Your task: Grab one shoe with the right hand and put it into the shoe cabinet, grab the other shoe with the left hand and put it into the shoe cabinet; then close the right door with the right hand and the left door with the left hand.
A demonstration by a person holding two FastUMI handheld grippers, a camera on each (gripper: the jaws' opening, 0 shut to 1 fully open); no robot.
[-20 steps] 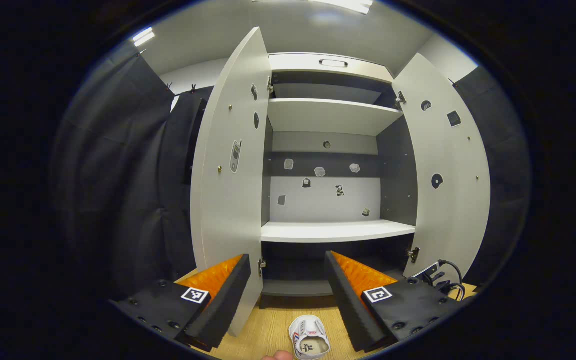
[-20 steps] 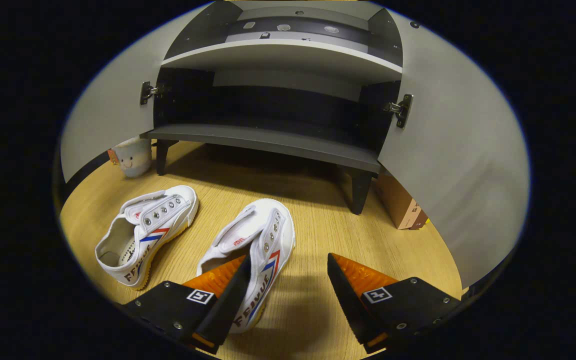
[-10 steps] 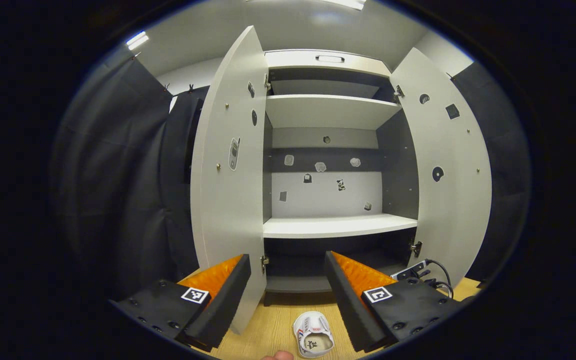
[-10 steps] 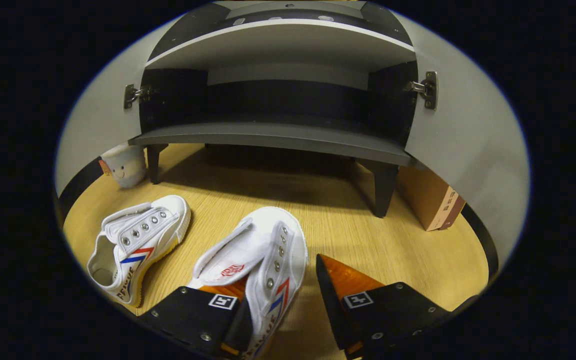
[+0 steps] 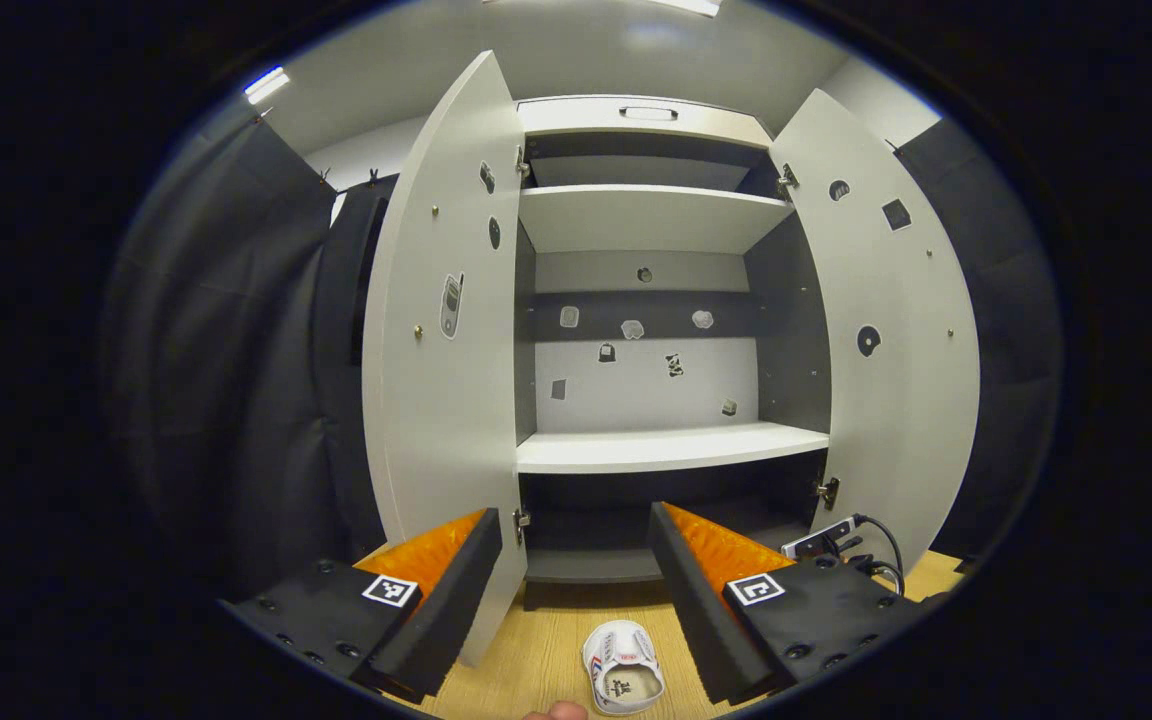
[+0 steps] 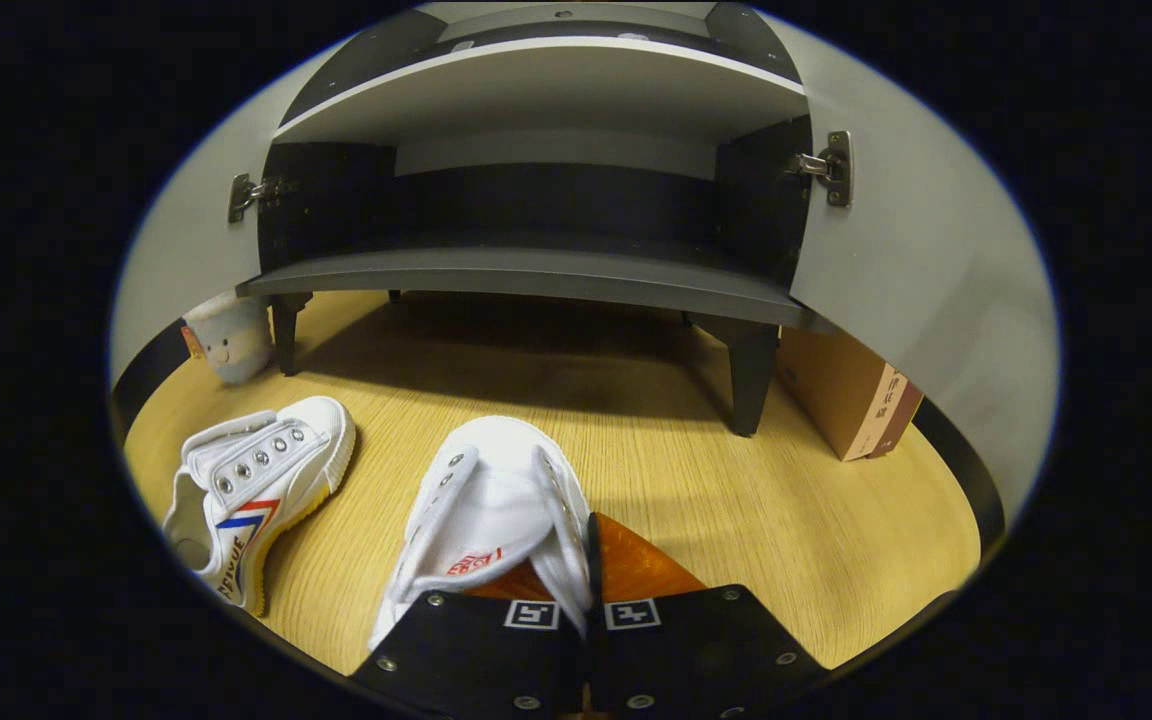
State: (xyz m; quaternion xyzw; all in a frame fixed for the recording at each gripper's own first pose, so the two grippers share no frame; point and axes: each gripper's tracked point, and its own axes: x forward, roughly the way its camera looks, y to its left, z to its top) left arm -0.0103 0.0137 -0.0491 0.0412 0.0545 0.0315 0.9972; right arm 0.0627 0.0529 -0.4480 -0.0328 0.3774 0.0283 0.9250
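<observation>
In the right gripper view my right gripper [image 6: 576, 560] is shut on the side wall of a white canvas shoe [image 6: 486, 510], one finger inside it and one outside; the shoe points toward the shoe cabinet [image 6: 536, 275]. The second white shoe [image 6: 256, 480], with red and blue stripes, lies on the wooden floor to the left. In the left gripper view my left gripper [image 5: 571, 560] hangs open and holds nothing, facing the open cabinet [image 5: 666, 450]. Both doors stand wide, the left door [image 5: 441, 330] and the right door [image 5: 886, 330]. One white shoe [image 5: 623, 668] lies on the floor below my fingers.
A small plush toy [image 6: 229, 340] sits by the cabinet's left leg. A brown cardboard box [image 6: 851, 395] stands behind the right door. A power strip with cables [image 5: 851, 545] lies by the right door's foot. A fingertip [image 5: 556, 712] shows at the bottom edge.
My right gripper moved onto the nearer shoe and shut on its side wall, and the shoe turned toward the cabinet. The left gripper drifted slightly and stayed open.
</observation>
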